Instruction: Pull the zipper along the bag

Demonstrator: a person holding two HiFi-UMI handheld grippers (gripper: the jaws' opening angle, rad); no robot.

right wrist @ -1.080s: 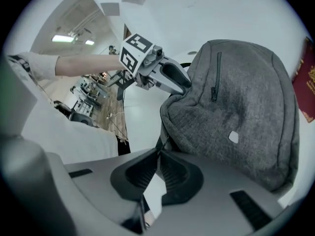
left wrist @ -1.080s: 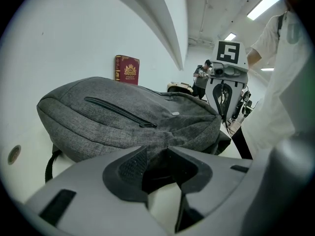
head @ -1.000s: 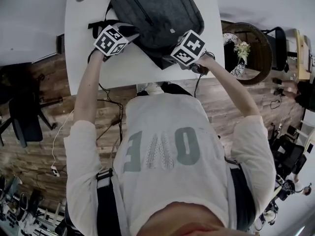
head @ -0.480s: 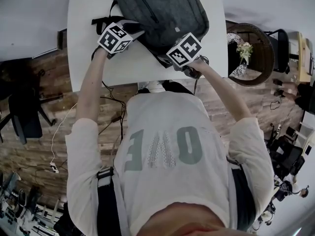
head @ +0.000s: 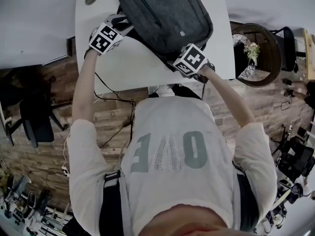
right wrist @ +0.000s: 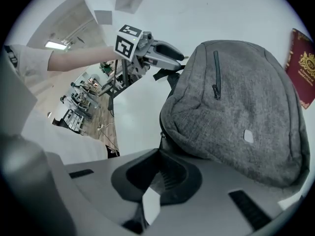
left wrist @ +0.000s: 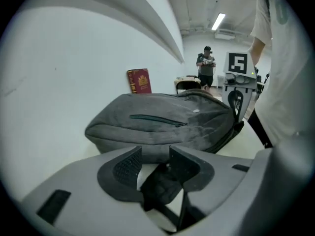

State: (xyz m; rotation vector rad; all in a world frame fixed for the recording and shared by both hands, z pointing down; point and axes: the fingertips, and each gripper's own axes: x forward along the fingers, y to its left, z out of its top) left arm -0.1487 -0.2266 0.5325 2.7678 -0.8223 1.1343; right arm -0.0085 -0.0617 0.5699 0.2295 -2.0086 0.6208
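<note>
A grey backpack [head: 165,14] lies flat on the white table [head: 133,68], its front-pocket zipper [head: 151,13] facing up. My left gripper [head: 122,19] is at the bag's left side. In the left gripper view its jaws [left wrist: 150,163] have just been opening. A gap shows between the pads, and a black strap [left wrist: 160,188] lies low between them. My right gripper [head: 174,61] is at the bag's near right corner. In the right gripper view its jaws [right wrist: 160,168] are shut, right against the bag's edge [right wrist: 165,132]. I see nothing between the pads.
A red booklet [right wrist: 302,65] lies on the table beyond the bag. A round wicker basket with flowers [head: 256,53] stands on the floor to the right of the table, and a black chair [head: 34,117] to the left. A person [left wrist: 206,63] stands far back in the room.
My left gripper has moved away from me along the bag's left side. The right gripper has stayed at the bag's near corner.
</note>
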